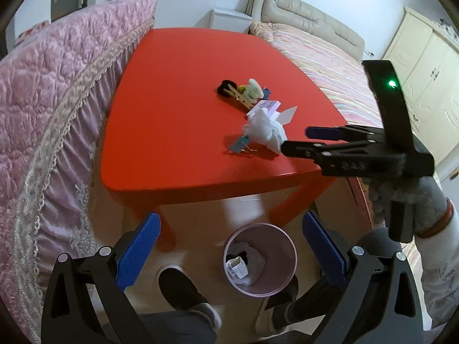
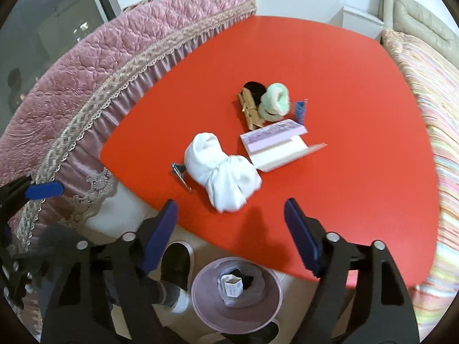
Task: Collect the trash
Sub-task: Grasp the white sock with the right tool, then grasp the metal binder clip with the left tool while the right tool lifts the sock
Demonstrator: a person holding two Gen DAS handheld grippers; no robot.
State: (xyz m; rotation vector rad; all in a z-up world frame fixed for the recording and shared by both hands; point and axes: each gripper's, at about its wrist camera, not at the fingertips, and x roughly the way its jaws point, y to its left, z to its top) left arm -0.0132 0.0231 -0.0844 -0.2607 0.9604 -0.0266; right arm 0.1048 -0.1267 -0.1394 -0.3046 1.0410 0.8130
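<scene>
Your right claw [image 2: 229,235] is wide open and holds nothing. It hangs over the near edge of the red table [image 2: 358,186], and the white crumpled tissue [image 2: 223,172] lies just past its blue fingertips [image 2: 160,229]. I think you hold it this way so the two fingers can drop on each side of the tissue — that looks like the next piece of trash to grab.

Your left claw [image 1: 229,246] is open too, with nothing in it. It waits lower down, over the floor in front of the table, and the pink trash bin [image 1: 259,263] sits right between its fingers. The bin stands on the floor just by the table's near edge, so a grabbed thing needs only a short trip. Some trash is in the bin already, a little white box and some dark bits.

On the table, the tissue sits nearest to you. A small metal nail clipper [image 2: 180,175] lies just to its left, close or maybe touching. Behind the tissue is an open purple and white box [image 2: 278,143]. Farther back sit some wooden clothespins [image 2: 251,111], a fluffy green thing [image 2: 274,103], a black thing beside it and a small blue item [image 2: 300,111].

The tissue is soft and squishy, so it should be easy to pinch. Mind the clipper — it is so close that it could get dragged along.
</scene>
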